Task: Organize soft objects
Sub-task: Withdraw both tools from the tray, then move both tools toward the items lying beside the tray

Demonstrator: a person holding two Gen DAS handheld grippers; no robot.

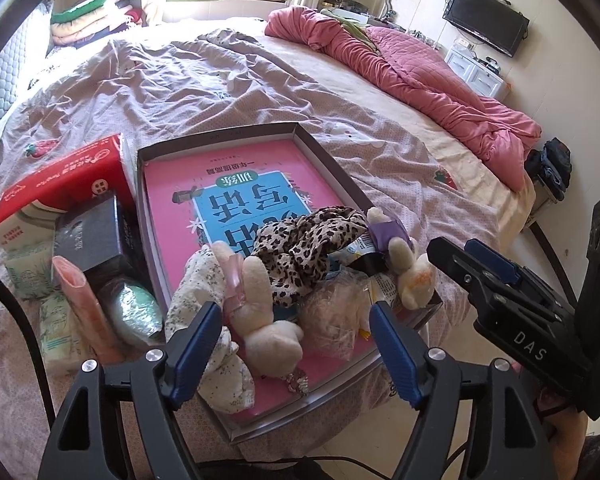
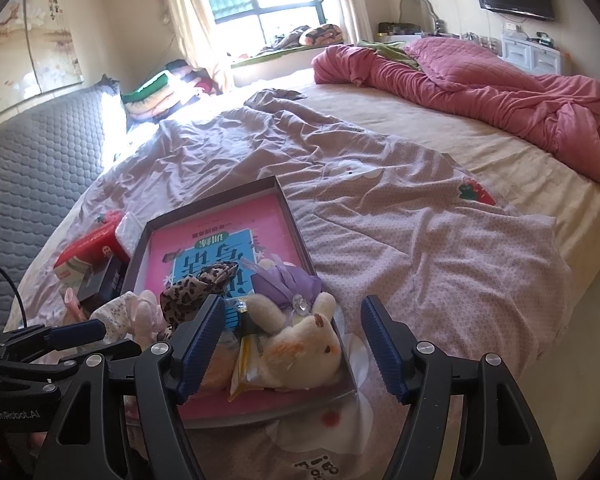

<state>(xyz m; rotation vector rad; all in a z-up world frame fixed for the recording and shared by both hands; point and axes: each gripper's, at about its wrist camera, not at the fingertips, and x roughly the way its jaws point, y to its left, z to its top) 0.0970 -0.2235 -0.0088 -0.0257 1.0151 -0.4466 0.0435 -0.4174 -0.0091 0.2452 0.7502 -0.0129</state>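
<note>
A shallow grey box (image 1: 320,148) (image 2: 296,216) lies on the bed with a pink book inside. On the book lie a cream plush rabbit with a pink bow (image 1: 260,320), a floral cloth (image 1: 192,292), a leopard-print scrunchie (image 1: 304,248) (image 2: 198,286), a plush bunny with a purple bow (image 1: 414,276) (image 2: 304,348), and crinkly plastic packets (image 1: 332,316). My left gripper (image 1: 294,344) is open, its fingers either side of the pink-bow rabbit. My right gripper (image 2: 292,340) is open over the purple-bow bunny; it shows in the left wrist view (image 1: 484,264).
Left of the box stand a red tissue carton (image 1: 60,184), a black box (image 1: 92,236), a pink tube (image 1: 80,300) and tissue packs (image 1: 32,268). A rumpled pink quilt (image 1: 420,76) lies at the bed's far right. The bed edge is just below the box.
</note>
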